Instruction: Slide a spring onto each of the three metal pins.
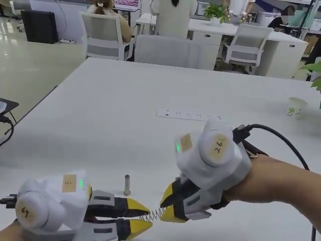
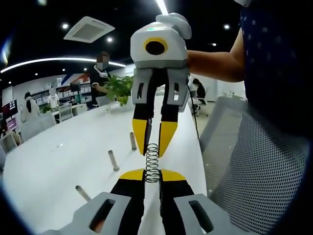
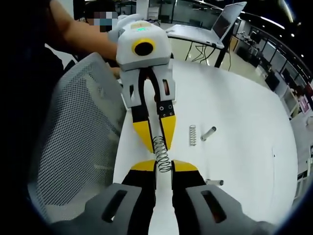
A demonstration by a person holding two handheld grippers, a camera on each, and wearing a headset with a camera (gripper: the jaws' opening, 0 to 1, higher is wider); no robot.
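Spring (image 1: 154, 215) spans the gap between both sets of tips. Left hand-held gripper (image 1: 148, 216) clamped on one end, right hand-held gripper (image 1: 165, 208) clamped on the other. Metal pin (image 1: 127, 185) upright on counter (image 1: 150, 95), just beyond the left jaws.

Sticker on right gripper (image 1: 166, 200) reads "26"; left gripper (image 1: 145, 217) sticker unclear.

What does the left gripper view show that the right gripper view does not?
Left gripper view: a leafy plant and a ceiling vent. Right gripper view: an open laptop. Both: the spring held between the left gripper and the right gripper, metal pins on the white table, a mesh chair.
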